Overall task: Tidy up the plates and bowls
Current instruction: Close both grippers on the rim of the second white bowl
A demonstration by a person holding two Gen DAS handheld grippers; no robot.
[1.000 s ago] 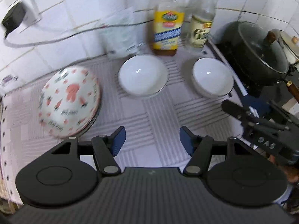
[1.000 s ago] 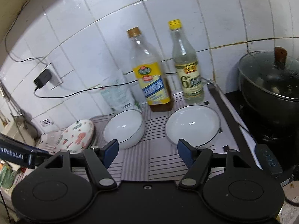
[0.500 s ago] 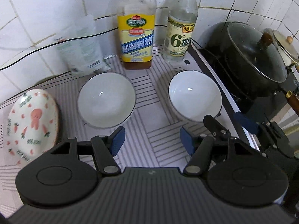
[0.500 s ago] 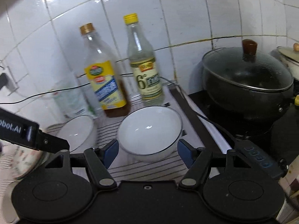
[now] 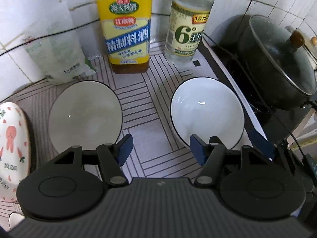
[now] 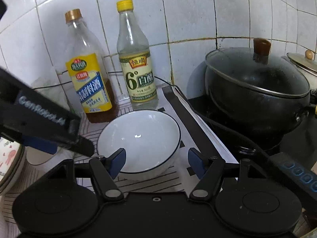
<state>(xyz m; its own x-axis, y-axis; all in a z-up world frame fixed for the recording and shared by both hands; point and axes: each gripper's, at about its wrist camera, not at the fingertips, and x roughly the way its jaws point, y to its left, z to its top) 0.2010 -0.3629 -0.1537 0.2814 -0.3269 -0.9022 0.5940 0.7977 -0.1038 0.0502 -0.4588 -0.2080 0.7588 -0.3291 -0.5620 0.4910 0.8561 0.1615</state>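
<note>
Two white bowls with dark rims stand on a striped mat (image 5: 150, 123). The left bowl (image 5: 85, 115) is beside my left gripper's left finger. My left gripper (image 5: 160, 148) hovers over the mat between the bowls, its jaws closing with nothing between them. The right bowl (image 5: 206, 115) (image 6: 138, 138) sits between the fingers of my right gripper (image 6: 156, 163), which is open with its pads apart from the bowl's wall. An upturned patterned bowl (image 5: 11, 144) lies at the far left. The left gripper's body (image 6: 39, 117) crosses the right wrist view.
A yellow-labelled bottle (image 5: 126, 35), a clear vinegar bottle (image 5: 186, 29) and a plastic bag (image 5: 57, 55) line the tiled wall. A black pot with a glass lid (image 6: 255, 91) sits on the stove to the right. A power strip (image 6: 297, 170) lies by it.
My left gripper moved right and down toward the two white bowls, so the patterned bowl slid to the left edge. My right gripper sank and tipped down, and the right bowl now lies between its fingers.
</note>
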